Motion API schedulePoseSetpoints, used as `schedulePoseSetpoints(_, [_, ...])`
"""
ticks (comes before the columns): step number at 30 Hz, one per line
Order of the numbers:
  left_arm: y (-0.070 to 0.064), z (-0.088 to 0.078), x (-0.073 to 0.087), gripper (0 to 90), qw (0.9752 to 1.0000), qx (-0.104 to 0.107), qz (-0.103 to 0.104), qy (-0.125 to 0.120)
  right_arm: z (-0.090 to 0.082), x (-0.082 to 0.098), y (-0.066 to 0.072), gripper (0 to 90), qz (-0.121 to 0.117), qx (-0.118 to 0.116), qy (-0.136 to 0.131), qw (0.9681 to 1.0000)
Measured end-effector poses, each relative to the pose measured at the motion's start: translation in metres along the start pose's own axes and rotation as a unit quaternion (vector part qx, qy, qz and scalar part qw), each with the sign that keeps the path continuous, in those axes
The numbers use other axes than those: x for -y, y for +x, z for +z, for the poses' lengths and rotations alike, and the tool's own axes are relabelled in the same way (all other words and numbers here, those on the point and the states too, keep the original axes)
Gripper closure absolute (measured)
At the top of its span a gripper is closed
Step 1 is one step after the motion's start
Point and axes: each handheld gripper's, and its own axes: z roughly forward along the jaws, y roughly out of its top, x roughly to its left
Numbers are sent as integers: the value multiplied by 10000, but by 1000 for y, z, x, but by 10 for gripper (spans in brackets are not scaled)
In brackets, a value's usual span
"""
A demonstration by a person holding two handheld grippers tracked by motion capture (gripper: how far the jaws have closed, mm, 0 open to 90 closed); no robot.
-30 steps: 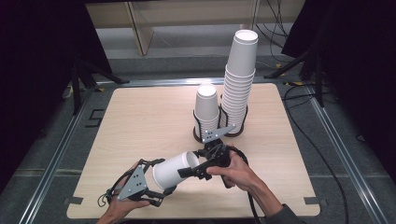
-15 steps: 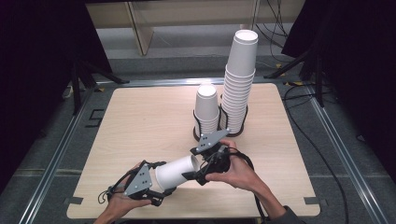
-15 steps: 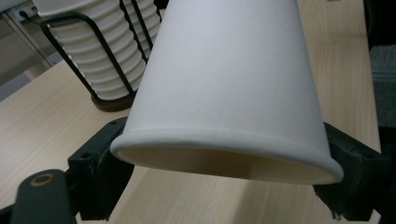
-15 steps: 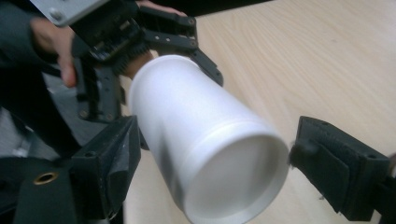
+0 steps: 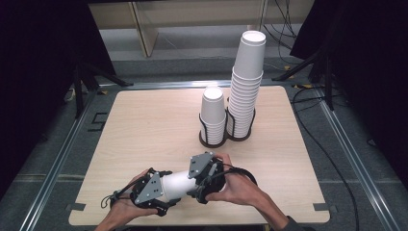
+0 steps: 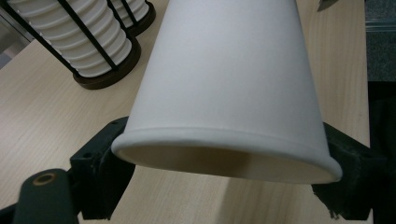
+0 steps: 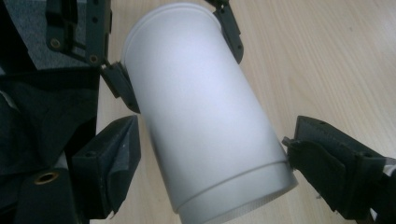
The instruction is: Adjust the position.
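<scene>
A white paper cup (image 5: 178,185) lies on its side in the air just above the table's front edge, spanning my two grippers. My left gripper (image 5: 162,191) is shut on the cup's rim end; in the left gripper view its jaws press both sides of the cup (image 6: 224,84) just behind the rim. My right gripper (image 5: 200,184) is at the base end. In the right gripper view both of its jaws touch the cup (image 7: 201,116) near the bottom seam, and the left gripper's black frame (image 7: 88,32) shows beyond.
On the wooden table (image 5: 144,125), two black wire holders stand at the back right. One holds a short cup stack (image 5: 213,113), the other a tall cup stack (image 5: 247,82). Cables trail on the floor at the right.
Both grippers and the cup have shifted slightly toward the front-left of the table. Each gripper's hold on the cup looks unchanged.
</scene>
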Motion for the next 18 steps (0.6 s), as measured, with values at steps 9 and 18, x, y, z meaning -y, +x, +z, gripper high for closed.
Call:
schedulePoseSetpoints(9, [-5,-3,-8,155,9991,197,328,198,17,-2,10,167,-515,-153,373,9979])
schedulePoseSetpoints(18, [-8,-4,-9,158,9983,278,446,255,33,-1,15,194,-987,-176,603,9931])
